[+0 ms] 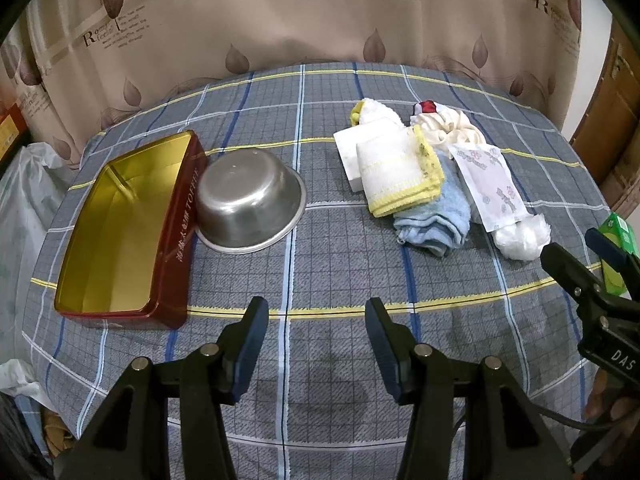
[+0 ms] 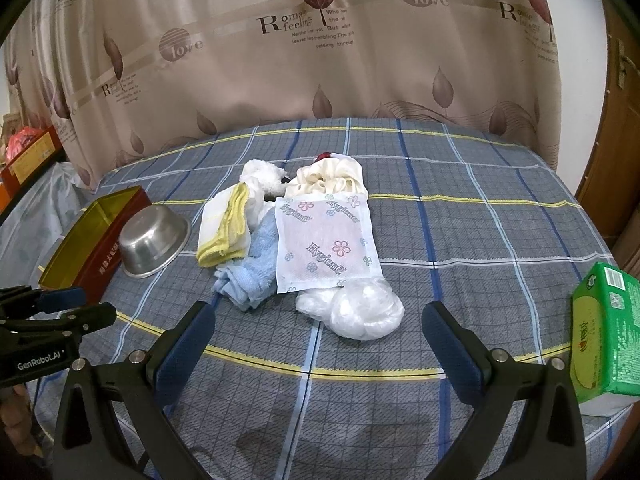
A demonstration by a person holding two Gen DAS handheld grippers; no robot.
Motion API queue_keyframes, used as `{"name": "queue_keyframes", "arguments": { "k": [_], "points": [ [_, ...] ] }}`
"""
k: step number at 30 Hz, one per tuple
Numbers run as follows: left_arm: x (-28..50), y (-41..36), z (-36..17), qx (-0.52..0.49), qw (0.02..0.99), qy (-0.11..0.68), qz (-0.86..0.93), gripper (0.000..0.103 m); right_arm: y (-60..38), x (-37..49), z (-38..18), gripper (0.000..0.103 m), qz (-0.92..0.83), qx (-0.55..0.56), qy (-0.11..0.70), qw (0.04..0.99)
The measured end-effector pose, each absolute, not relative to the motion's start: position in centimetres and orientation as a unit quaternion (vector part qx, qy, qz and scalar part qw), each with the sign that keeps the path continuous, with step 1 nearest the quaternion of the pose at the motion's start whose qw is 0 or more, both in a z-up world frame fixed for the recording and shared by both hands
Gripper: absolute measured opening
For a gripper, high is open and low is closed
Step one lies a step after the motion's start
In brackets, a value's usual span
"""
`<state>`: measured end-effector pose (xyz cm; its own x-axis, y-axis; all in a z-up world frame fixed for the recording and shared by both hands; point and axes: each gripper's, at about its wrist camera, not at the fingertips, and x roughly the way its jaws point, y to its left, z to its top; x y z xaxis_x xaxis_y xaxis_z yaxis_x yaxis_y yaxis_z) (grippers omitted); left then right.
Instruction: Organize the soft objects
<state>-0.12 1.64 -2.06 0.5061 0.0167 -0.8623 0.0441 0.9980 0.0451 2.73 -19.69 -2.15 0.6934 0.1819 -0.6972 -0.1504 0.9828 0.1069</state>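
Note:
A pile of soft things lies on the plaid-covered table: a white cloth with yellow trim (image 1: 400, 170) (image 2: 224, 228), a blue towel (image 1: 436, 218) (image 2: 252, 268), a flowered Hygiene packet (image 1: 490, 182) (image 2: 326, 244), a crumpled clear plastic bag (image 1: 520, 238) (image 2: 356, 312), a cream cloth (image 1: 448, 124) (image 2: 332, 178) and a white fluffy item (image 1: 374, 110) (image 2: 262, 174). My left gripper (image 1: 316, 312) is open and empty, near the table's front. My right gripper (image 2: 318, 320) is open and empty, just in front of the plastic bag; it also shows in the left wrist view (image 1: 572, 248).
An open red tin with a gold inside (image 1: 120, 224) (image 2: 86, 240) stands at the left. An upside-down steel bowl (image 1: 250, 200) (image 2: 154, 240) sits beside it. A green tissue pack (image 2: 604, 332) (image 1: 618, 256) lies at the right edge. A curtain hangs behind.

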Motion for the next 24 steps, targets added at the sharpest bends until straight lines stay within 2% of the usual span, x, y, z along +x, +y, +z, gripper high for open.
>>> {"name": "queue_keyframes", "arguments": {
  "k": [24],
  "points": [
    [0.09, 1.77, -2.57, 0.029, 0.861, 0.507, -0.005, 0.051, -19.11, 2.45, -2.45, 0.103, 0.093, 0.013, 0.385, 0.918]
  ]
}}
